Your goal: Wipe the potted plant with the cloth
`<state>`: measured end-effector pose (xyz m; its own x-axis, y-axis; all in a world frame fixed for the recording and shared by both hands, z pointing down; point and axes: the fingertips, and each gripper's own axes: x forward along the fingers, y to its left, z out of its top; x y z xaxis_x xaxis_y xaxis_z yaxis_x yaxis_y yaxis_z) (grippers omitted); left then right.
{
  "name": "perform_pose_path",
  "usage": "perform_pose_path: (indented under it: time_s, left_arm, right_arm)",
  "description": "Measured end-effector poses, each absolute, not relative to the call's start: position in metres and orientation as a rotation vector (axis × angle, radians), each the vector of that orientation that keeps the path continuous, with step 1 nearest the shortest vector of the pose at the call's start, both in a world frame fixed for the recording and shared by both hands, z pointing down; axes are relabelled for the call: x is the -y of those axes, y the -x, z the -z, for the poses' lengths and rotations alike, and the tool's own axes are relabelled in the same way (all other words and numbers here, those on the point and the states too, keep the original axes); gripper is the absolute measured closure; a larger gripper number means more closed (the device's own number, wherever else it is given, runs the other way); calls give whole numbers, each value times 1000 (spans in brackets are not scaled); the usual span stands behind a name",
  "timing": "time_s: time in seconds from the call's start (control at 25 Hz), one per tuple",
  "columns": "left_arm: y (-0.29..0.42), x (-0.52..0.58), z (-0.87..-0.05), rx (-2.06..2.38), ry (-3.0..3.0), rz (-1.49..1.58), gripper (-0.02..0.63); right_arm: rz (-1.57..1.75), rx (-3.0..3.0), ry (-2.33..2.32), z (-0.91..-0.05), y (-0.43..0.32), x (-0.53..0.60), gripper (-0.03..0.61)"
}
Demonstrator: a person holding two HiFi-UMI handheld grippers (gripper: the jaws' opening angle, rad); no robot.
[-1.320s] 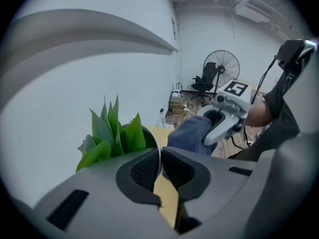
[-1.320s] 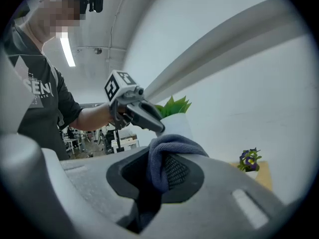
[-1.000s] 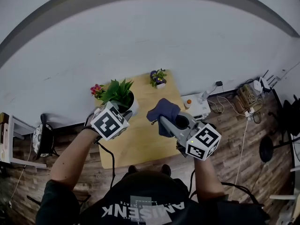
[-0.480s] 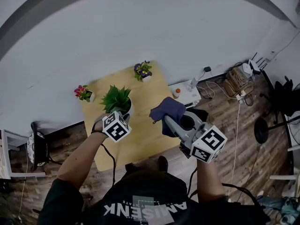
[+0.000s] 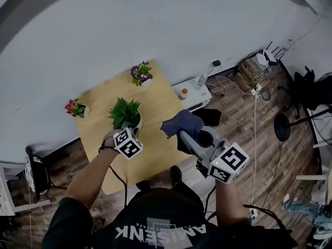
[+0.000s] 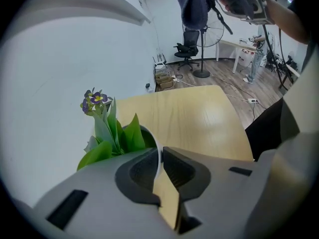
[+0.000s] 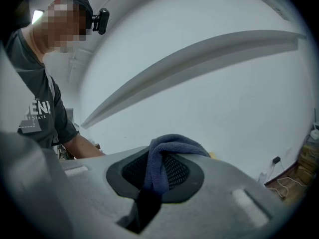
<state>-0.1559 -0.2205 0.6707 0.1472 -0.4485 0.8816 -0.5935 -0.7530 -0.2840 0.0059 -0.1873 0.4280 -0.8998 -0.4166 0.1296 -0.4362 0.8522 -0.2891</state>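
**Left tongs**: clenching narrowly on the pot, its thin white rim running between the two pads; jaws having just been easing open a little, with the pads appearing to press the rim all the same.

**Right tongs**: grasping the cloth, a dark blue fold bulging out above the pads; being carried up in the air, roughly level.

**Plant**: green leaves standing upright in the pot, around the middle of the tabletop, somewhat toward its left edge; whether the pot's base is resting on the wood is not showing.

**Cloth, place:** hanging over the tabletop's right edge, well apart from the leaves; touching nothing but the right tongs.

**Purple flowers**: standing at the far corner; apart from the plant.

**Pink flowers**: standing at the left corner; apart from the plant.

**Progress, as judged:**
- Both tools are looking ready; the cloth is being gripped and the pot is being steadied by its rim.
- No wiping contact is showing.
- Bringing the cloth across to the leaves or pot wall is left to do; so is the rubbing itself.
- The left grip seems to be loosening; the pot may need to be standing on the wood before any pressure comes from the cloth.
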Motion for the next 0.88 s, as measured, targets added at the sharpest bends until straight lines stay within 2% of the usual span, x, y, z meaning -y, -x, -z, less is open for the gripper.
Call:
perform_pose_path:
  time_s: [0.68,0.88]
  left_arm:
    - [136,238,-693,993,-2345,-1778,581]
    - [137,231,-693,983,-2357,-1783,523]
  right_arm:
    - [-507,2934,-816,-431,-27,196,532]
    - [-492,2939,-805,-428,-27,193,532]
